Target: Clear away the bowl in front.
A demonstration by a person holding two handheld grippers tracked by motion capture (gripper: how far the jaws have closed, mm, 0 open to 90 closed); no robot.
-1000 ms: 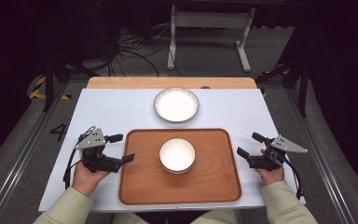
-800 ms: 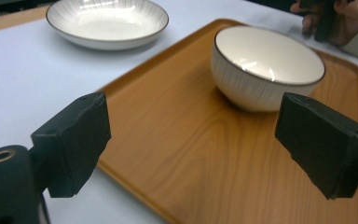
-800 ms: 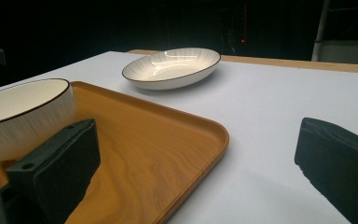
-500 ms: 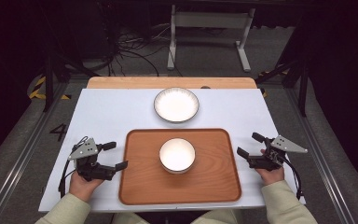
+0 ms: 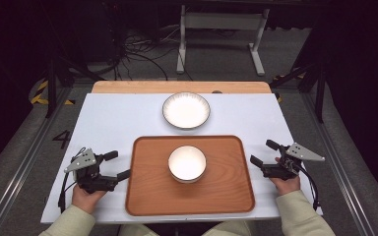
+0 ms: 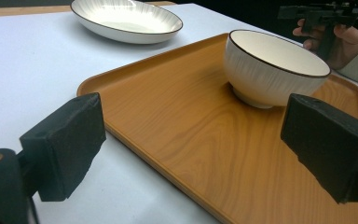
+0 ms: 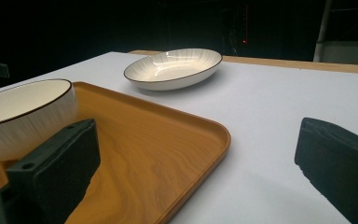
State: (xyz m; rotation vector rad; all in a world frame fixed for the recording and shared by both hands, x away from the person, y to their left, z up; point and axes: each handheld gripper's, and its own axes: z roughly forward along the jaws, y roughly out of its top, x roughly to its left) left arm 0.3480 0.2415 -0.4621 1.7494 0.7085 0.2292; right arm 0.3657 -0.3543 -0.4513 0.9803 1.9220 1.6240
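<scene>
Left tongs (image 5: 113, 165): black body, grey three-cornered plate on top, cable trailing back off the worktop (image 5: 118, 123) edge. Left hand (image 5: 86, 196) grips from below, pale sleeve (image 5: 66, 223) entering at the bottom. Jaws spread wide, holding nothing, pointed right at the tray's left rim; in the left gripper view the blocky black foam-like pads (image 6: 65, 144) straddle the tray's near corner, clear of it.

Floor left of the worktop: a dark "4" (image 5: 61, 139) marked beside the rail, yellow/black hazard tape (image 5: 42, 93) further back.

Worktop: matte white sheet over a light wood board, wood strip showing at the far edge.

Tray (image 5: 147, 196): rectangular, rounded corners, raised lip, orange-brown wood grain with a smooth sheen. Sits at near centre, between the two tongs.

Bowl (image 5: 187, 163): round, deep, white glazed, faint vertical ribbing outside, thin dark rim line. Upright on the tray, about mid-tray, slightly toward the far side.

Plate (image 5: 186, 110): shallow, slightly oval, white with radial ribbing and a dark rim. On the bare white sheet beyond the tray, apart from it.

Right tongs (image 5: 263, 153): same build, grey plate pointing right. Right hand (image 5: 285, 182) underneath, pale sleeve. Jaws wide apart and holding nothing, aimed left at the tray's right rim; the right gripper view has one pad over the tray, the other over the white sheet.

No readable brand or label on the crockery or tongs.
</scene>
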